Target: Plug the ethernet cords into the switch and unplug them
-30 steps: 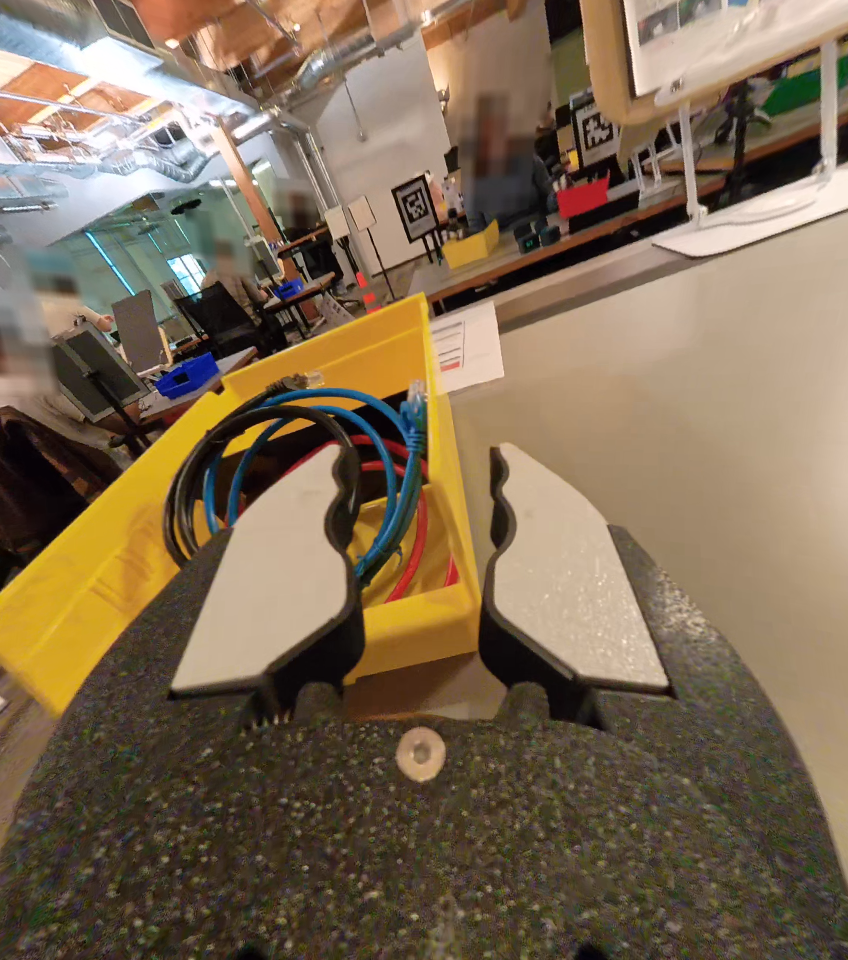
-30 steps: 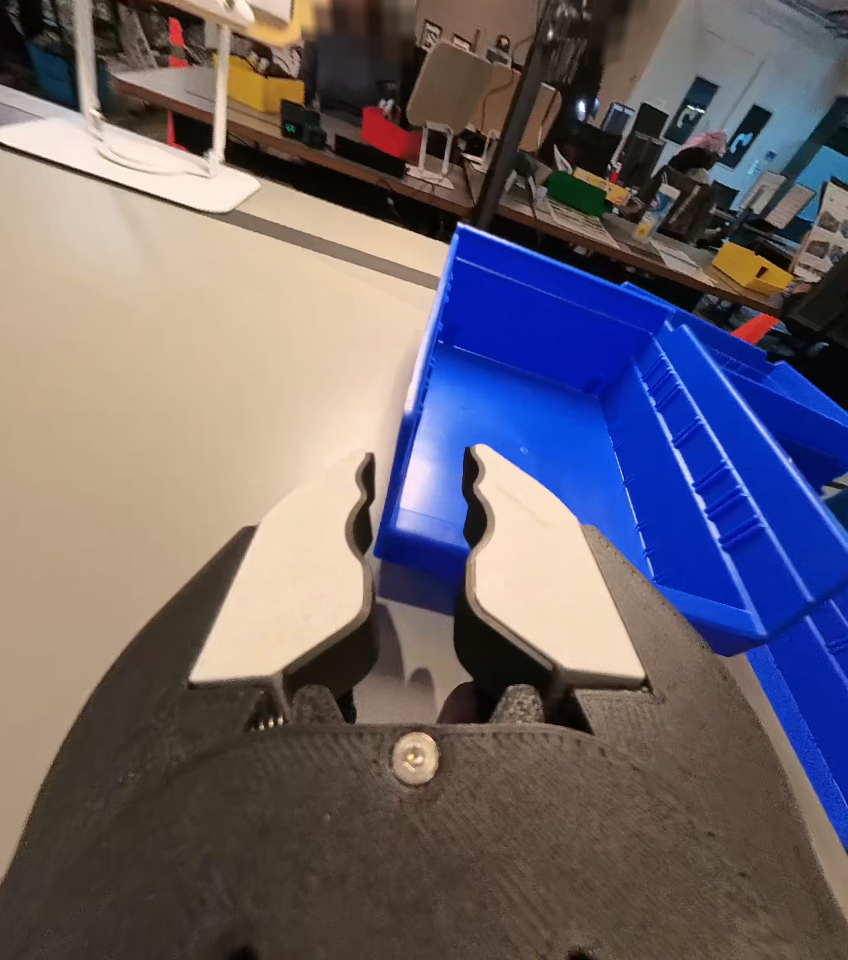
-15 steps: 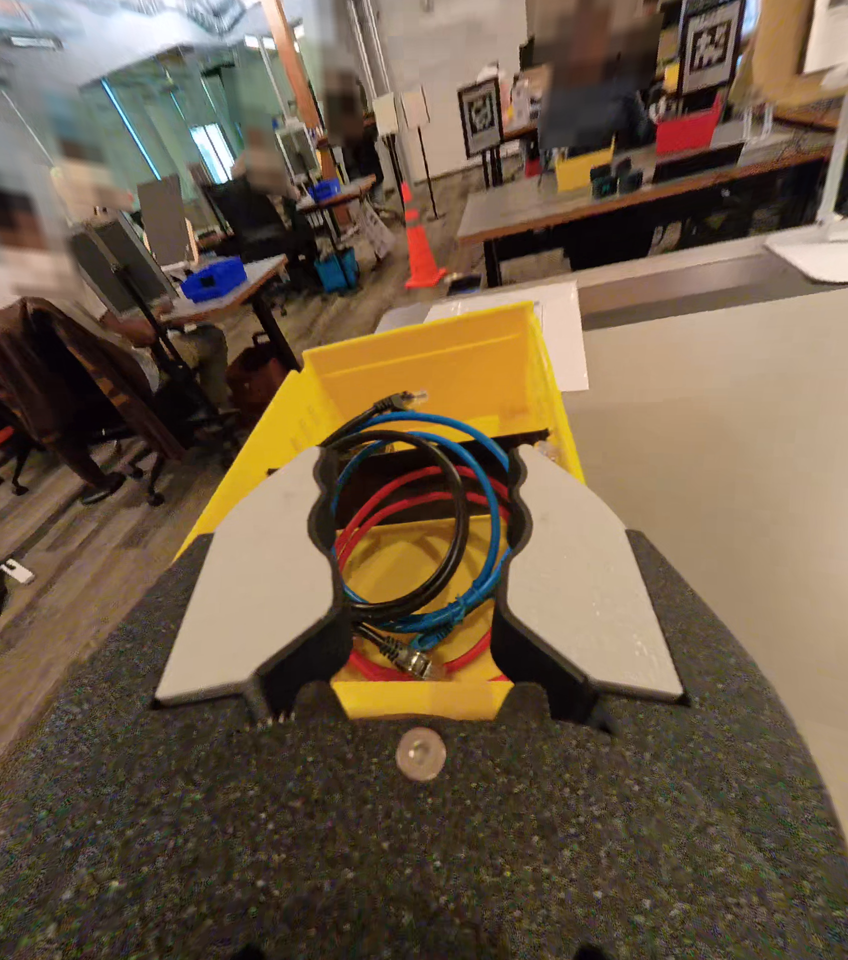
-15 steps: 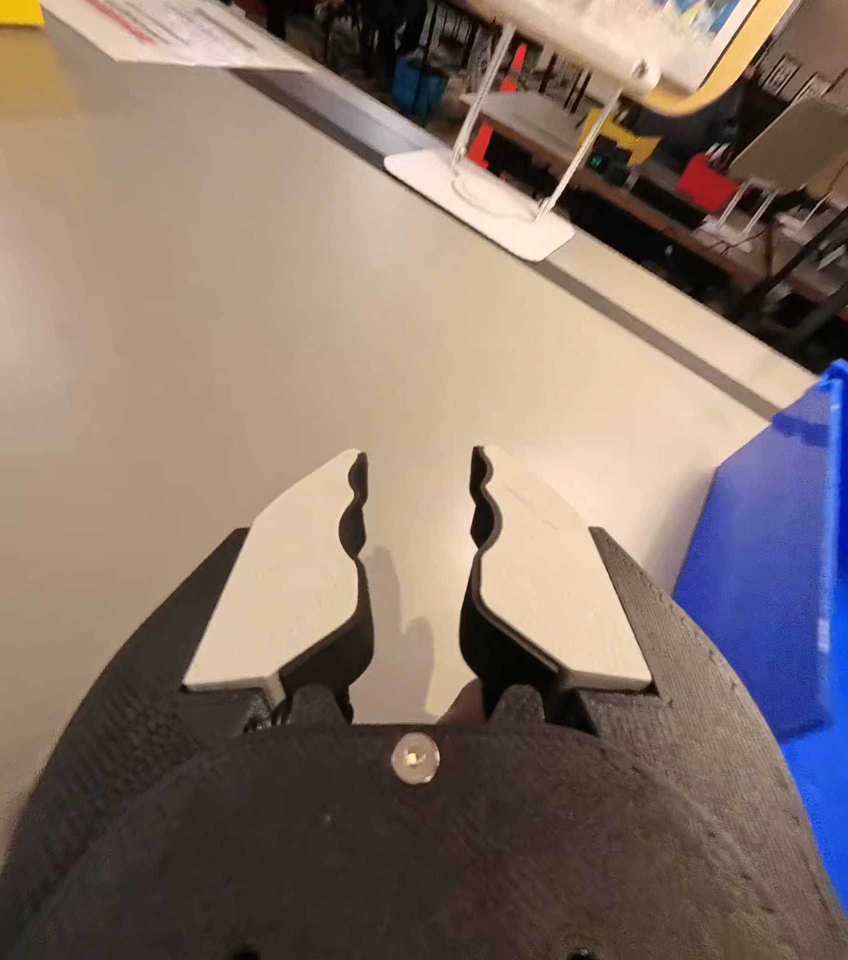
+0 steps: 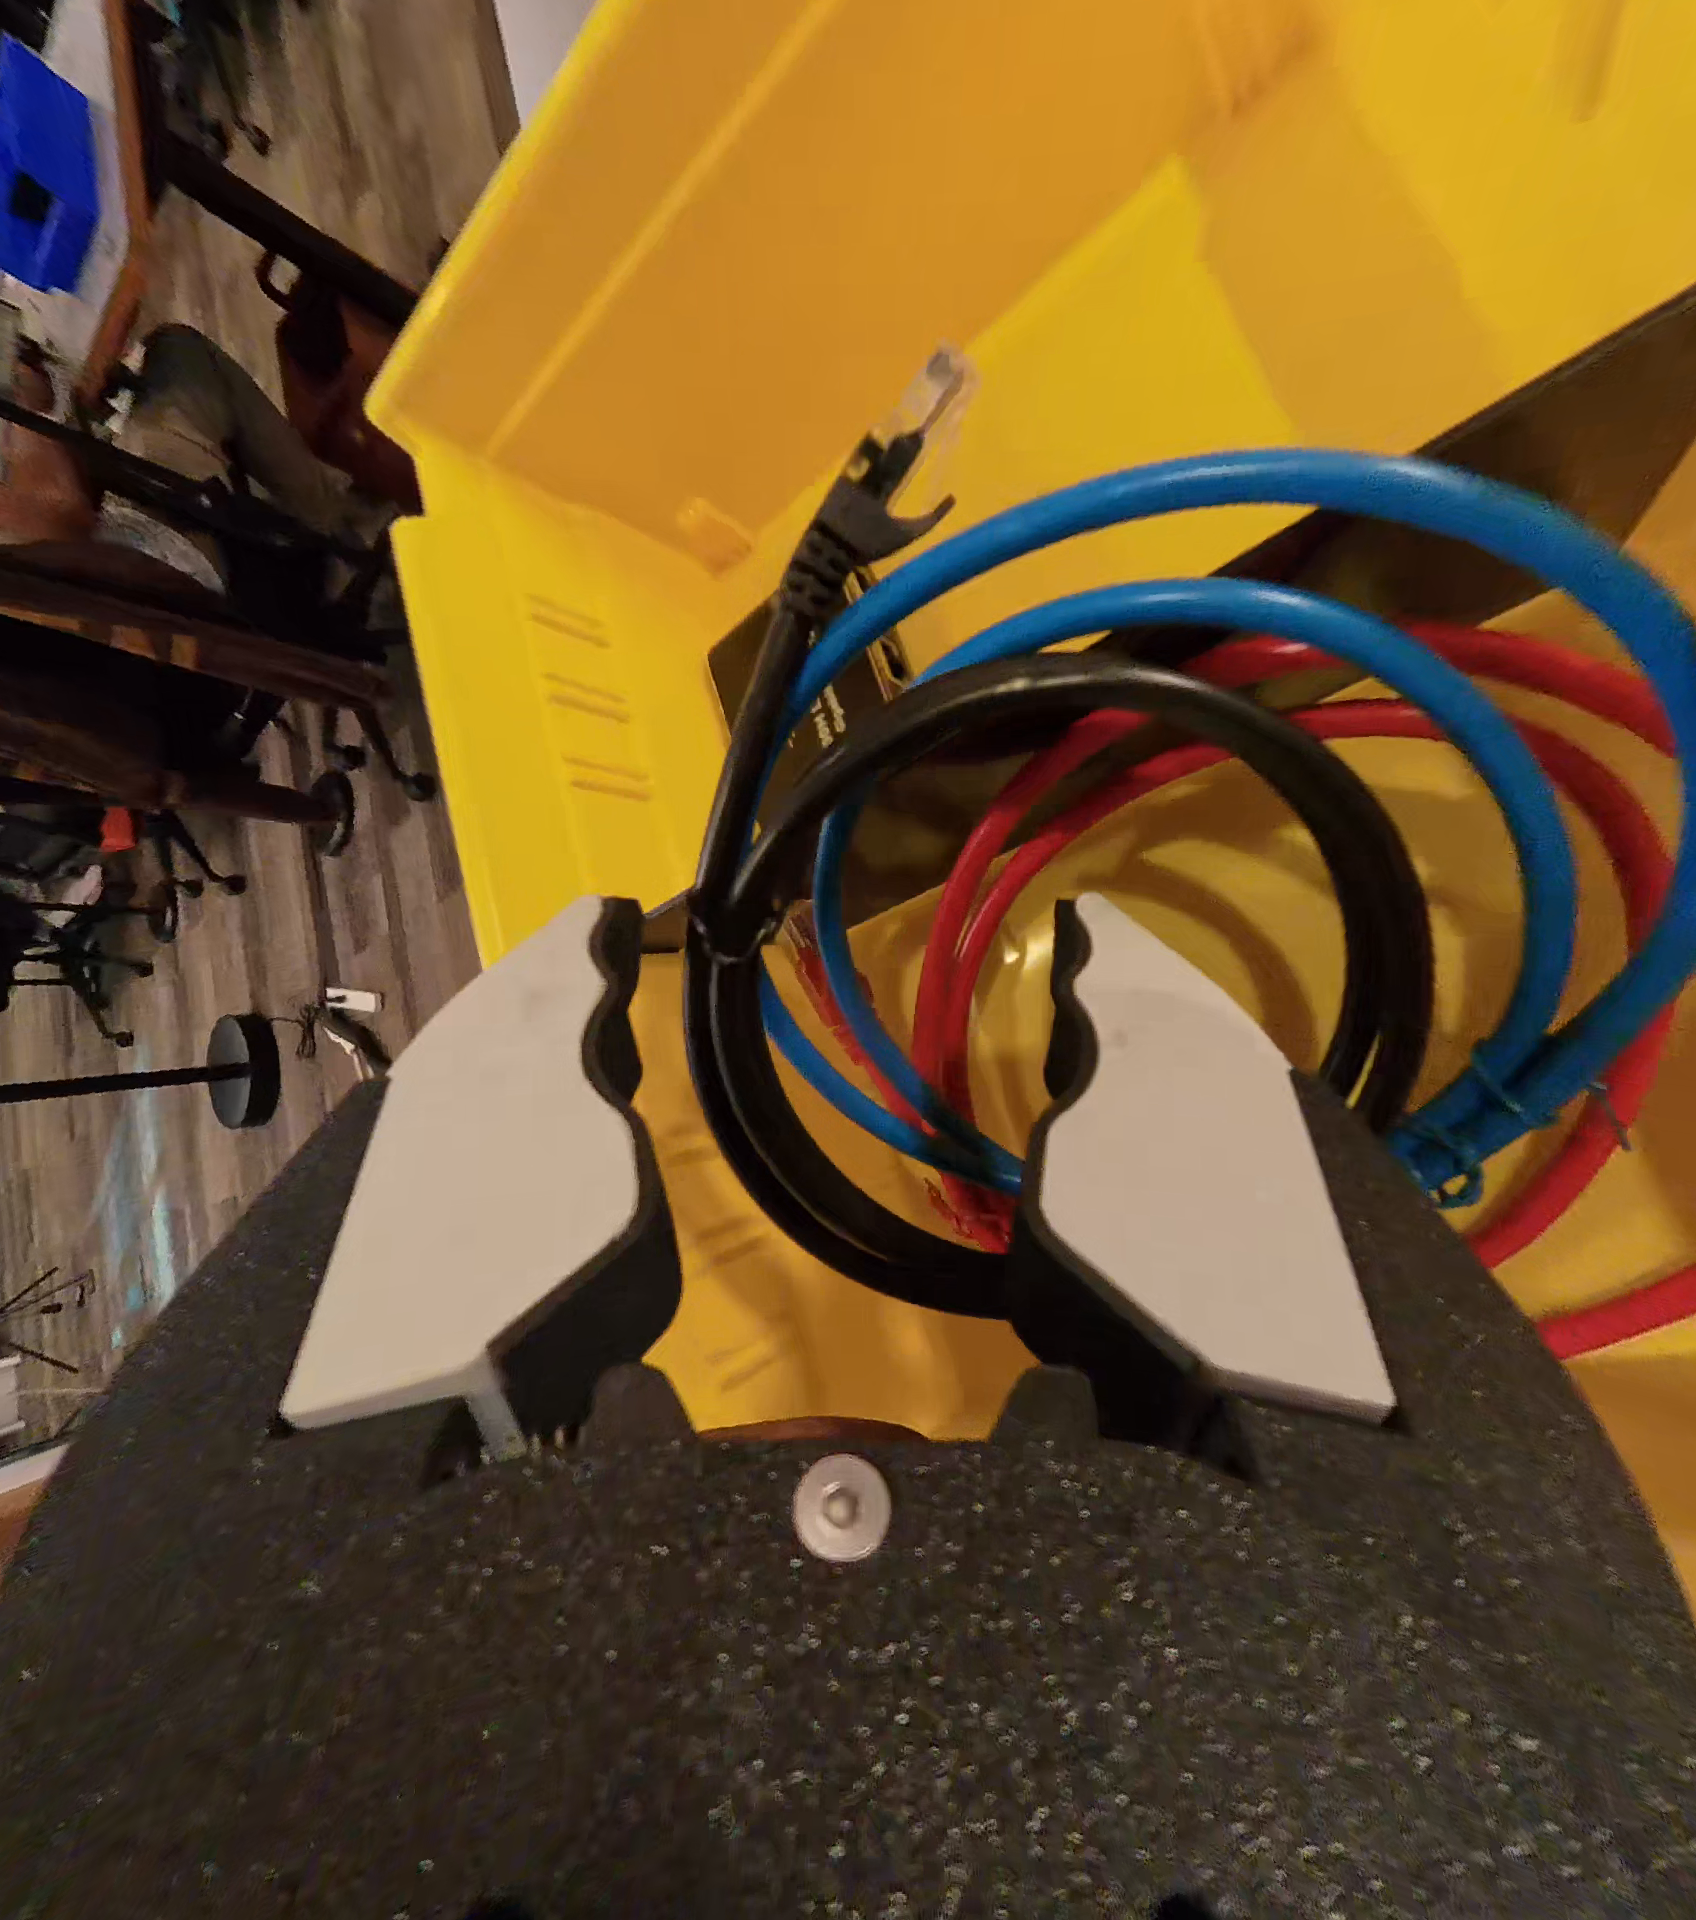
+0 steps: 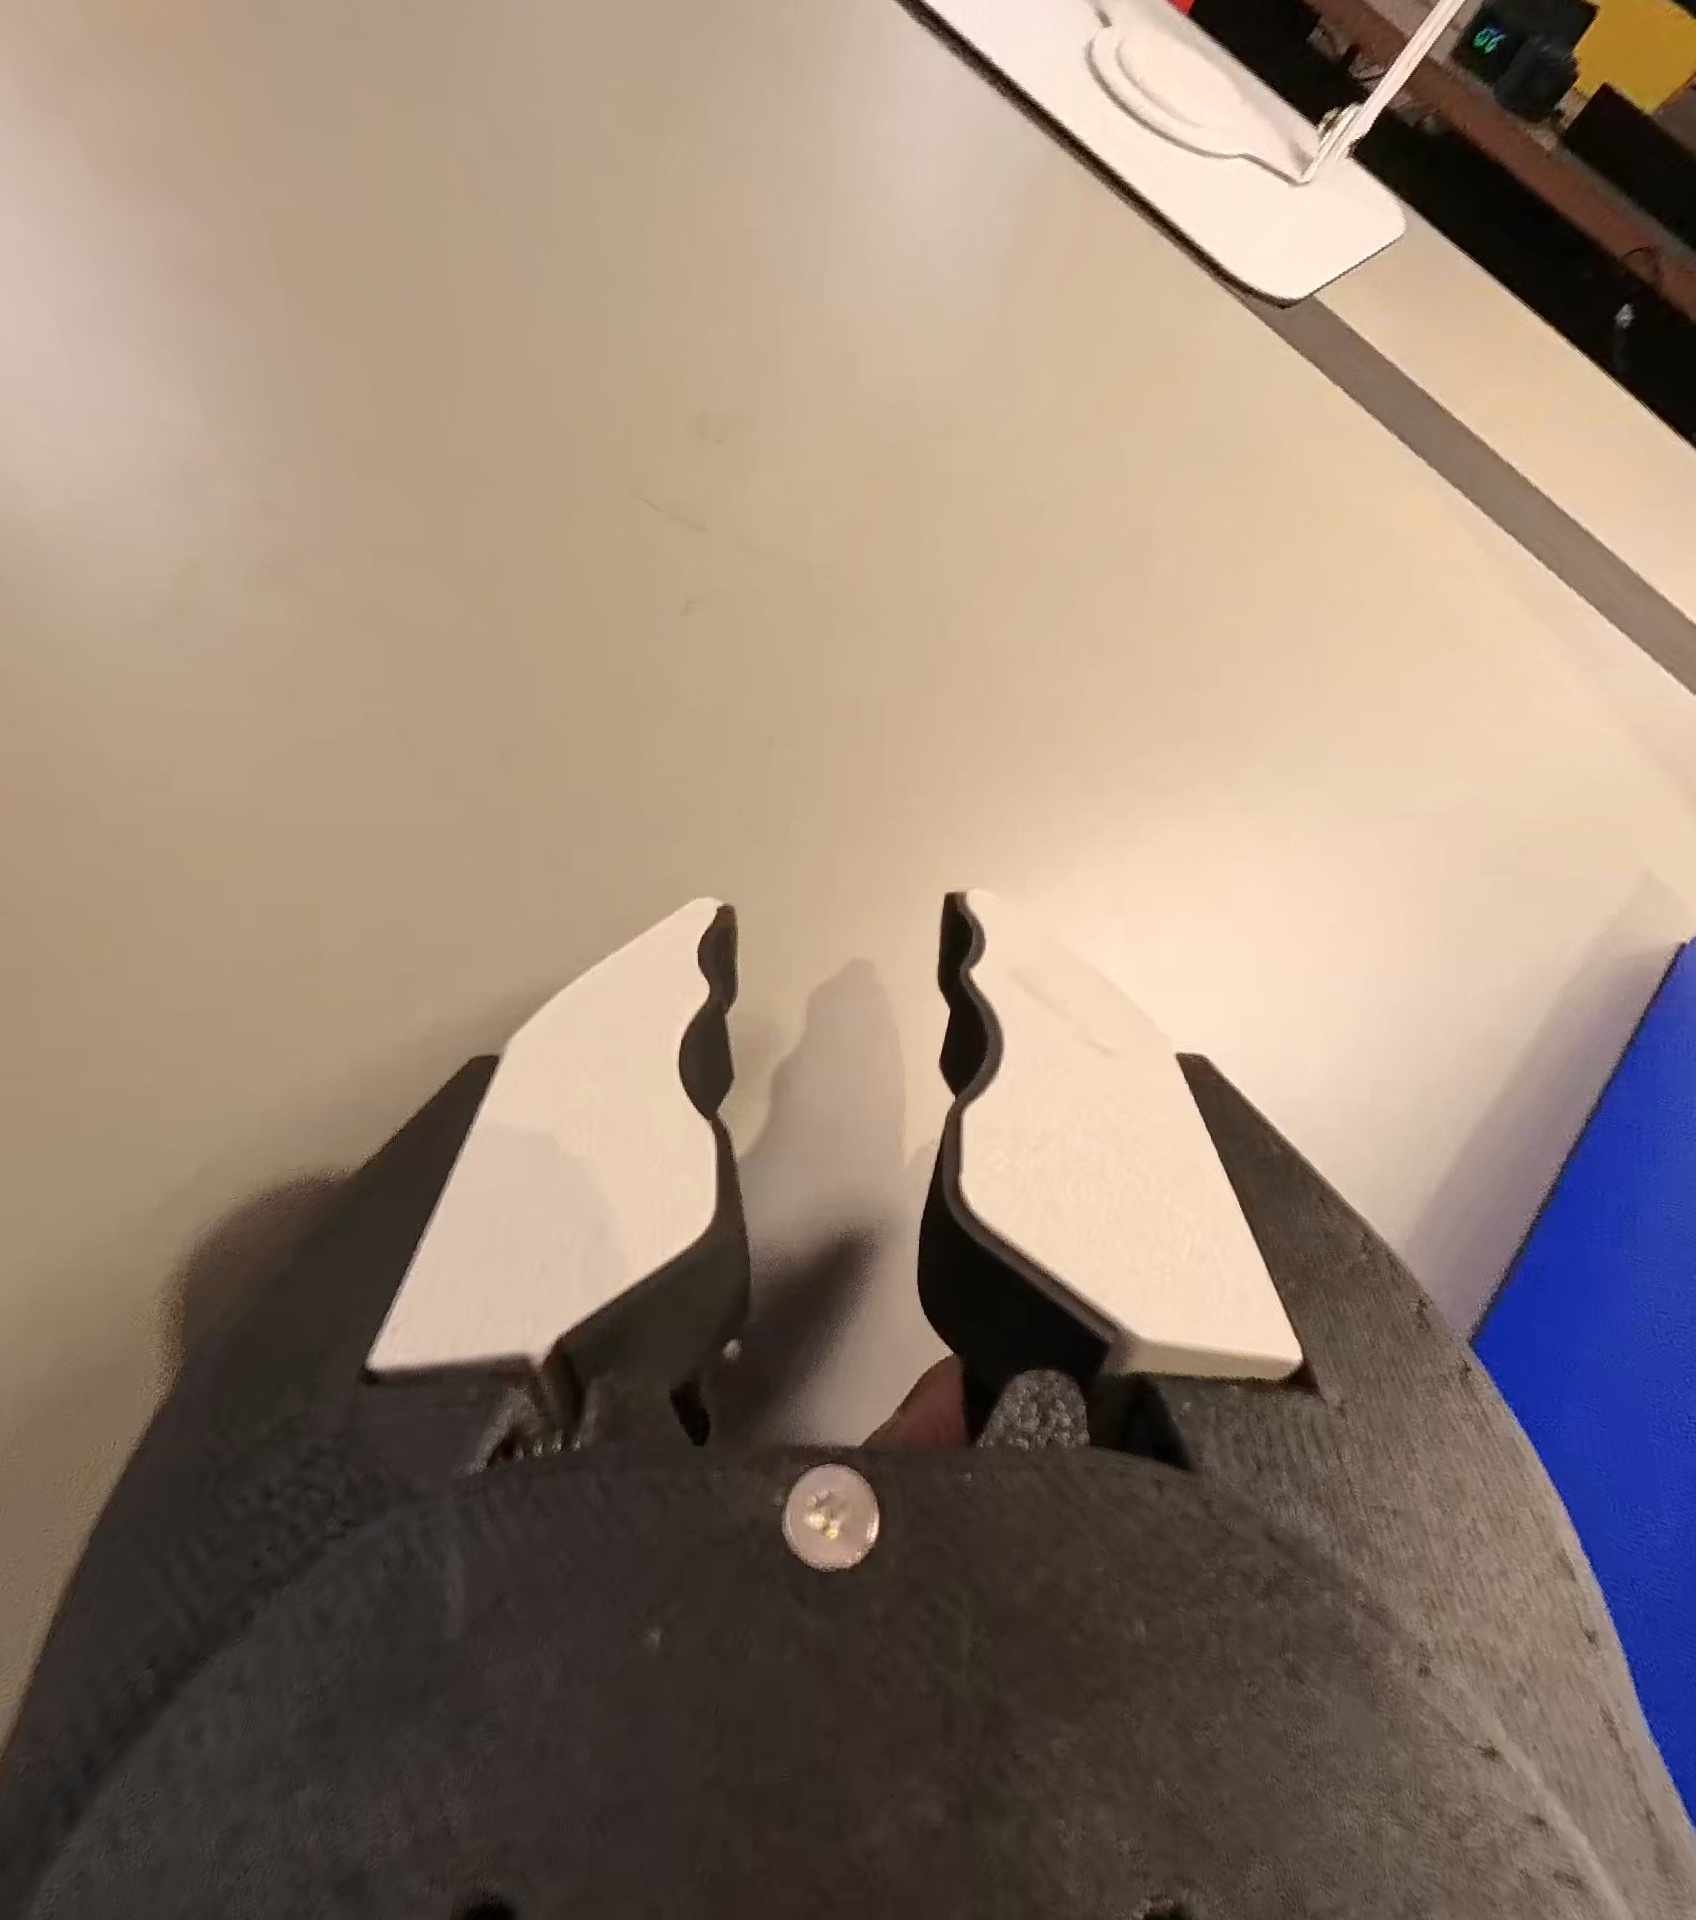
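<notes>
Three coiled cords, black (image 5: 937, 1236), blue (image 5: 1509, 717) and red (image 5: 1602, 1132), lie in a yellow bin (image 5: 823, 208) against a dark switch (image 5: 1446, 520). They are probably light, springy and slick; the stiff black plug (image 5: 885, 468), beyond the fingertips, likely offers the firmest hold. Left gripper (image 5: 844, 925): fingers apart, straddling the black coil. Right gripper (image 6: 839, 925): fingers apart, empty, over a bare table (image 6: 511, 416).
</notes>
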{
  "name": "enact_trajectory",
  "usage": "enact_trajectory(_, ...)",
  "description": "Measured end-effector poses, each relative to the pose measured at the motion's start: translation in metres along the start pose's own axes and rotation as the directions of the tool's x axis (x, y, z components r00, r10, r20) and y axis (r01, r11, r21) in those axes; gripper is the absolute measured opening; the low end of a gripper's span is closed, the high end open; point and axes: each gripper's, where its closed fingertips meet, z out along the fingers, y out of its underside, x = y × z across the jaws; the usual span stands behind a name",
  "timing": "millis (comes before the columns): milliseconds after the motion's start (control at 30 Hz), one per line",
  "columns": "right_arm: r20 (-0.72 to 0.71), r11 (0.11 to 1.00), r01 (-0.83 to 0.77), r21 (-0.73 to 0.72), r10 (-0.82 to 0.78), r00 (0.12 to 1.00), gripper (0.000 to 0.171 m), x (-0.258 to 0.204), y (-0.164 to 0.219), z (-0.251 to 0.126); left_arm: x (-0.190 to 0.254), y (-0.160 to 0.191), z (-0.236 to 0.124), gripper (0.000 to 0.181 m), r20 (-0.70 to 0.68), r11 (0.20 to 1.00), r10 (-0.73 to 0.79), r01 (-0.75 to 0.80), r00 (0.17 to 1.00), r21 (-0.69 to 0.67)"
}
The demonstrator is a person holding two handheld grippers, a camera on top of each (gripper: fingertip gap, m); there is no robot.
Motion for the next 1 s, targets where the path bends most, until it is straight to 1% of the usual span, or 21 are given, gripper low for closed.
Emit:
enact_trajectory(100,0.019,1.0,0.004,-0.02,-0.004,1.0,0.038,0.002,0.0,0.008,0.004,0.01,0.014,0.081,-0.028,0.997,-0.02,0.017,0.999,-0.081)
enact_trajectory(133,0.024,1.0,0.003,-0.027,-0.002,1.0,0.038,0.004,0.0,0.011,0.006,0.014,0.019,0.082,-0.024,0.994,-0.008,0.005,1.0,-0.107)
enact_trajectory(167,0.028,0.999,0.002,-0.033,-0.001,1.0,0.038,0.005,0.0,0.013,0.004,0.017,0.023,0.087,0.006,0.992,0.012,-0.011,1.0,-0.125)
enact_trajectory(333,0.047,0.998,-0.007,-0.064,0.01,0.999,0.037,0.013,0.0,0.025,-0.008,0.024,0.026,0.082,0.163,0.981,0.022,0.011,0.986,-0.196)
enact_trajectory(433,0.064,0.996,-0.016,-0.085,0.022,0.998,0.037,0.018,0.001,0.032,-0.008,0.028,0.025,0.074,0.219,0.972,0.008,0.044,0.976,-0.231)
enact_trajectory(500,0.079,0.994,-0.02,-0.103,0.028,0.997,0.037,0.021,0.002,0.037,-0.005,0.033,0.024,0.072,0.234,0.959,-0.013,0.078,0.972,-0.272)
enact_trajectory(600,0.104,0.992,-0.031,-0.123,0.044,0.994,0.036,0.025,0.001,0.046,0.002,0.039,0.027,0.067,0.211,0.948,-0.061,0.123,0.976,-0.293)
enact_trajectory(633,0.111,0.991,-0.038,-0.125,0.052,0.992,0.036,0.027,-0.001,0.05,0.003,0.04,0.029,0.062,0.203,0.945,-0.075,0.134,0.976,-0.298)
enact_trajectory(733,0.15,0.991,-0.049,-0.121,0.067,0.986,0.035,0.025,-0.014,0.063,0.001,0.043,0.029,0.034,0.21,0.939,-0.081,0.145,0.974,-0.311)
enact_trajectory(800,0.181,0.994,-0.032,-0.106,0.051,0.982,0.035,0.021,-0.023,0.071,-0.001,0.042,0.023,0.02,0.2,0.944,-0.084,0.142,0.976,-0.299)
enact_trajectory(900,0.189,0.996,-0.019,-0.087,0.035,0.981,0.034,0.021,-0.029,0.082,-0.013,0.035,0.003,0.013,0.237,0.955,-0.071,0.134,0.969,-0.265)
enact_trajectory(1000,0.173,0.997,-0.033,-0.063,0.044,0.984,0.033,0.027,-0.033,0.083,-0.034,0.019,-0.034,0.012,0.328,0.972,-0.046,0.118,0.944,-0.203)
